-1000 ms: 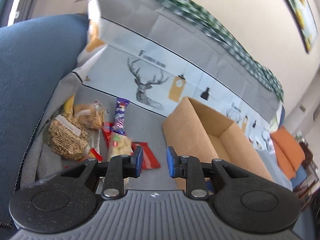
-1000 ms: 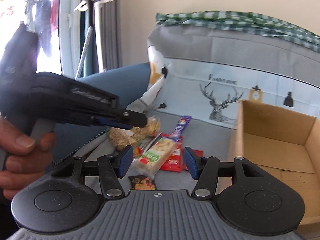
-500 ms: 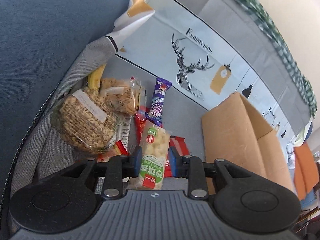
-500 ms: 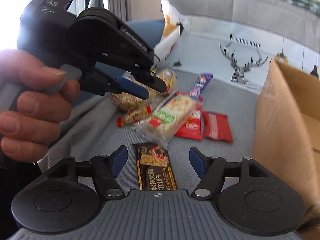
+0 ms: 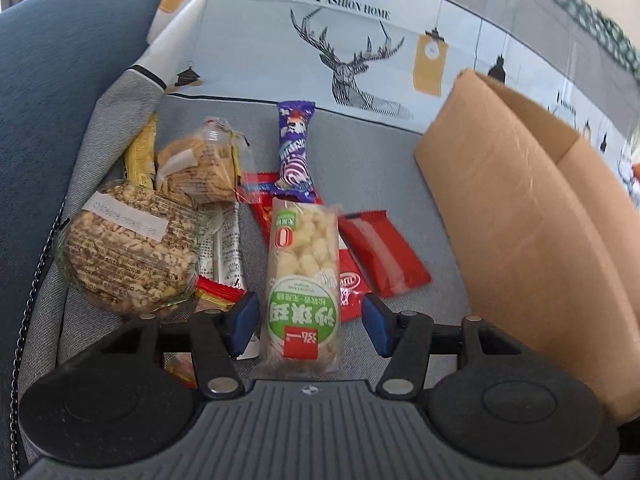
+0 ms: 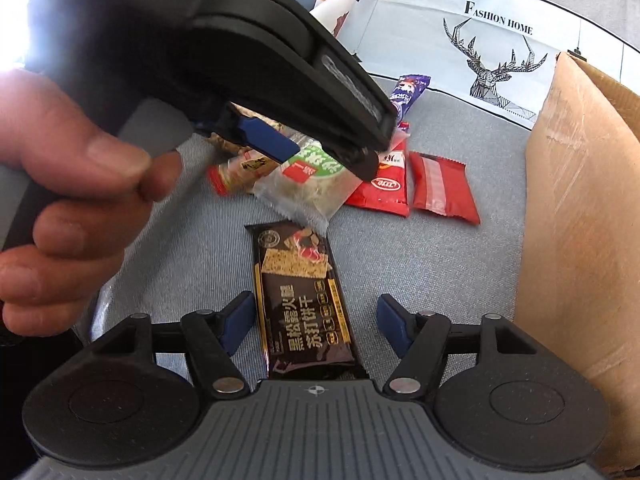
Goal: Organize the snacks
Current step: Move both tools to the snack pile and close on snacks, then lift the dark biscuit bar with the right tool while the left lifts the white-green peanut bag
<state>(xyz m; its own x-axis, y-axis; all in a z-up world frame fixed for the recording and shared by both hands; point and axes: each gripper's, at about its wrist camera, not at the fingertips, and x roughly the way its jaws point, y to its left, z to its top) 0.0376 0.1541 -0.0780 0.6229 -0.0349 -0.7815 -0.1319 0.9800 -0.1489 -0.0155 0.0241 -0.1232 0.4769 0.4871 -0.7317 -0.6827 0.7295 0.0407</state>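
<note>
Snacks lie in a pile on the grey sofa seat. My left gripper (image 5: 306, 320) is open, its fingers on either side of a clear green-labelled rice snack pack (image 5: 304, 276), not touching it. The same pack shows in the right wrist view (image 6: 308, 184) under the left gripper (image 6: 320, 152). My right gripper (image 6: 316, 320) is open around a black cracker pack (image 6: 304, 296) lying flat on the seat. A brown cardboard box (image 5: 532, 216) stands open to the right; it also shows in the right wrist view (image 6: 584, 208).
Beside the rice pack lie red packets (image 5: 380, 252), a purple bar (image 5: 295, 148), a round bag of nut brittle (image 5: 128, 244), a second brittle bag (image 5: 200, 168) and a yellow bar (image 5: 140, 152). A blue armrest (image 5: 52, 92) stands left. A deer-print cover (image 5: 348, 52) hangs behind.
My left gripper has opened wider around the rice pack and come lower. My right gripper has moved down so the black cracker pack now lies between its fingers.
</note>
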